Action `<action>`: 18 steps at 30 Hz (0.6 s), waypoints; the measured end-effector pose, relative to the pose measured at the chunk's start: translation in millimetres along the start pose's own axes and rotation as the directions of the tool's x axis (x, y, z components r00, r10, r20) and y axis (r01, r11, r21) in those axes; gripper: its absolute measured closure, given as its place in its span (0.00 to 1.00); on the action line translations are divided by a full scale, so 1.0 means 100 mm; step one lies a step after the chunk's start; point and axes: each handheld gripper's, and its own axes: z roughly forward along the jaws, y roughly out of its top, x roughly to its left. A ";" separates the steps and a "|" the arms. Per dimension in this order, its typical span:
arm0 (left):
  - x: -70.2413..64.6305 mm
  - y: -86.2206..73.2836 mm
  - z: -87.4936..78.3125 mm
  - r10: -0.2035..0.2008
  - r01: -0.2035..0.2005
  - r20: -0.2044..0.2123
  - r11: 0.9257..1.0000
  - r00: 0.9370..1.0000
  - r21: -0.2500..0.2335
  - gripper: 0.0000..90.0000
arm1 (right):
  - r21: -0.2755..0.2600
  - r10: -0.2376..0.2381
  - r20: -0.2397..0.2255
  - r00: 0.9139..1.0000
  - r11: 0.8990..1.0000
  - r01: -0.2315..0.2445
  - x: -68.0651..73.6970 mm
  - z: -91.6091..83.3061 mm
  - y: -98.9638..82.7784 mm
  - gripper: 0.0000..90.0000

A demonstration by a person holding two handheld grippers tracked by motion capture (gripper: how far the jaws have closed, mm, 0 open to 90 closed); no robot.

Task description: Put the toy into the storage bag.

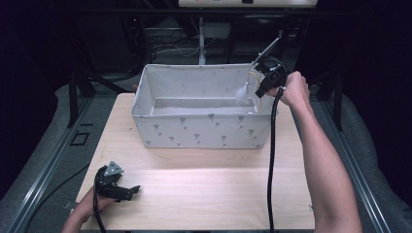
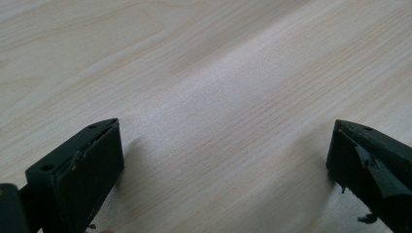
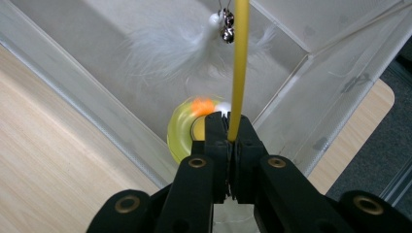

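A white fabric box with small grey prints stands at the back of the wooden table. My right gripper hangs over the box's right end, shut on the thin yellow stick of a wand toy. White feathers and small metal bells dangle from the stick inside the box. Below them in the box lies a yellow-green ring toy with an orange ball. My left gripper rests on the table at the front left, open, with bare wood between its jaws.
The right gripper's black cable hangs across the table's right side. A person's right forearm reaches in along the right edge. Dark floor, stands and cables lie behind the box.
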 end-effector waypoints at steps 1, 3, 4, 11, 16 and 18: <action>0.00 0.00 0.00 0.000 0.000 0.000 1.000 1.000 -0.001 0.00 | 0.007 -0.004 0.000 1.000 1.000 0.004 -0.01 0.02 -0.02 0.98; 0.00 0.00 0.00 0.000 0.000 0.000 1.000 1.000 0.000 0.00 | 0.009 0.009 -0.005 1.000 1.000 -0.009 -0.02 0.05 -0.04 0.98; 0.00 0.00 0.00 0.000 0.000 0.000 1.000 1.000 0.000 0.00 | 0.016 0.010 0.000 1.000 1.000 -0.010 -0.02 0.06 -0.05 0.98; 0.00 0.00 0.00 0.001 -0.001 0.000 1.000 1.000 0.000 0.00 | 0.041 0.014 0.003 1.000 0.999 -0.014 -0.04 0.18 -0.12 0.98; 0.00 0.00 0.00 0.000 0.000 0.000 1.000 1.000 0.000 0.00 | 0.057 0.023 -0.003 1.000 0.998 -0.023 -0.05 0.25 -0.17 0.98; 0.00 0.00 0.00 0.000 0.000 0.000 1.000 1.000 0.000 0.00 | 0.057 0.033 -0.006 0.999 0.998 -0.032 -0.05 0.30 -0.19 0.98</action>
